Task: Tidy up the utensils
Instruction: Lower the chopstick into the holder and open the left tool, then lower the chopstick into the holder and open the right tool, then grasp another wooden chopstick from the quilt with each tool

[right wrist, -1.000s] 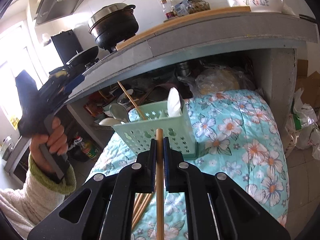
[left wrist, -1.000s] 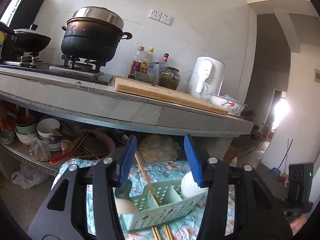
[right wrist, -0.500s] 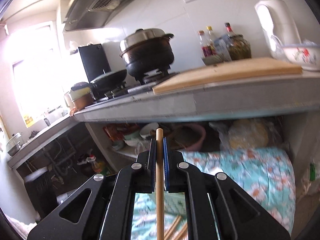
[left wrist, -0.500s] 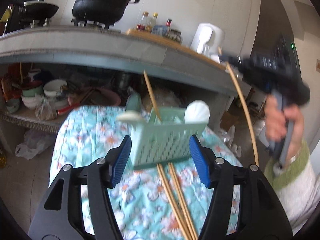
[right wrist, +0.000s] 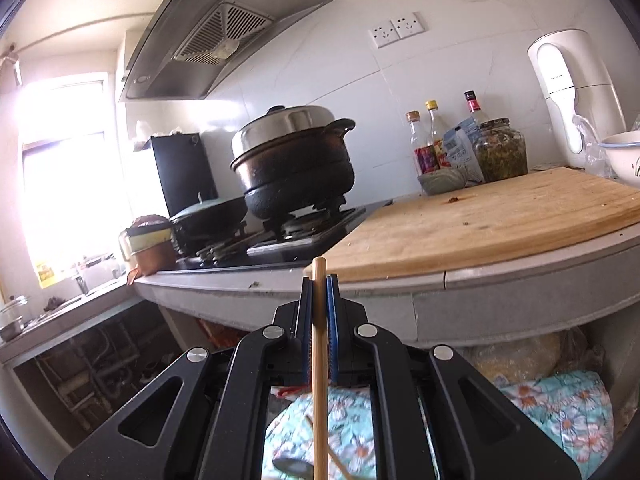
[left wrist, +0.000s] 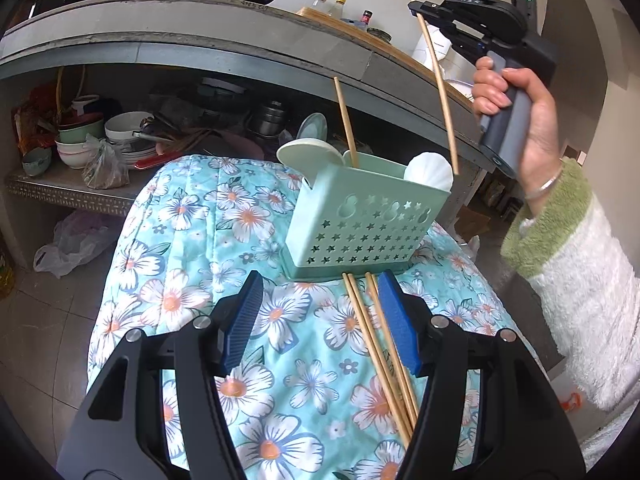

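A mint-green perforated basket (left wrist: 360, 220) stands on the flowered cloth (left wrist: 180, 216). It holds one upright chopstick (left wrist: 346, 120), a pale green spoon (left wrist: 310, 154) and a white spoon (left wrist: 428, 172). Several loose chopsticks (left wrist: 376, 340) lie on the cloth in front of the basket. My left gripper (left wrist: 320, 292) hovers open just above them, and they run close to its right finger. My right gripper (left wrist: 418, 10), held by a hand at the upper right, is shut on a single chopstick (left wrist: 438, 92) that hangs down above the basket's right end. In the right wrist view that chopstick (right wrist: 320, 380) stands between the closed jaws of the right gripper (right wrist: 320, 280).
A grey counter edge (left wrist: 240, 48) overhangs the basket. Under it a shelf holds stacked bowls (left wrist: 80, 140) and pans. On the counter are a wooden cutting board (right wrist: 480, 224), a black pot (right wrist: 296, 168), bottles (right wrist: 436, 140) and a white appliance (right wrist: 572, 92). A plastic bag (left wrist: 68, 240) lies on the floor.
My left gripper sank toward the cloth, opened a little wider, and now sits over the loose chopsticks. My right gripper rose with its chopstick, up beside the counter above the basket.
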`<state>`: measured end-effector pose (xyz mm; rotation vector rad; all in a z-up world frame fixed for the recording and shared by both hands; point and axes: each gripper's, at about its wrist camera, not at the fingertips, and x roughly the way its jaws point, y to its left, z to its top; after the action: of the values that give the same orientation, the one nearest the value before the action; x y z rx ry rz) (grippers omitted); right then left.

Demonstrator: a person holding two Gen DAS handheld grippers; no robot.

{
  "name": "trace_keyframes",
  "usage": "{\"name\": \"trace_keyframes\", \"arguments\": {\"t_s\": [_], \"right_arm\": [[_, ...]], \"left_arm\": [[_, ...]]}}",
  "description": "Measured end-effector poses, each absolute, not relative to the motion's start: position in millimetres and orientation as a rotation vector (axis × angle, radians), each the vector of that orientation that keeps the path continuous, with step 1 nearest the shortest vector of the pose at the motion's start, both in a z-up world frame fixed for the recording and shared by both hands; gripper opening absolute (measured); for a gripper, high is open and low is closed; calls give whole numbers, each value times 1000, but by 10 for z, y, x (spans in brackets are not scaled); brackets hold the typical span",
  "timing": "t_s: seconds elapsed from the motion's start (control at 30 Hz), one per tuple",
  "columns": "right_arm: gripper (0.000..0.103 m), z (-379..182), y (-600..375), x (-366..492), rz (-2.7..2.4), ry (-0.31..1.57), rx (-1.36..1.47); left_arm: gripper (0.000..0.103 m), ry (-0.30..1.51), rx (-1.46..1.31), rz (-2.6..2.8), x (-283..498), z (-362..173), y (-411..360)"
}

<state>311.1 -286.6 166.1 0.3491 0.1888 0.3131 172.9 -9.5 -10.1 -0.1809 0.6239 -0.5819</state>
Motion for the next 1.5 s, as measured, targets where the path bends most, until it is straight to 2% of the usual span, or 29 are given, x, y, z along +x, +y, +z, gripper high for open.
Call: {"name": "trace_keyframes", "arguments": {"t_s": [0.5,0.87,1.0,1.13,1.3,1.5], "right_arm": [[7,1280,-2706,3590,126,230,229],[8,1186,-2708,3406,131,280,171],[19,1247,-2785,3140,146,288,191],[23,1297,-2885,2700,187,309,215],[29,1086,-2980,2176,276,451,287],[29,99,-2922,1793,366,827,495]], "left_arm": [[57,631,-206,-573,1800,-190,29],[57,637,-206,-565,1792,-196,20],[57,640,-203,-568,1754,-174,-5],[57,642,-193,-566,1709,-155,-40],[57,665,-187,-564,1671,-152,-100],[57,771,-169,-529,1691,-302,-179]]}}
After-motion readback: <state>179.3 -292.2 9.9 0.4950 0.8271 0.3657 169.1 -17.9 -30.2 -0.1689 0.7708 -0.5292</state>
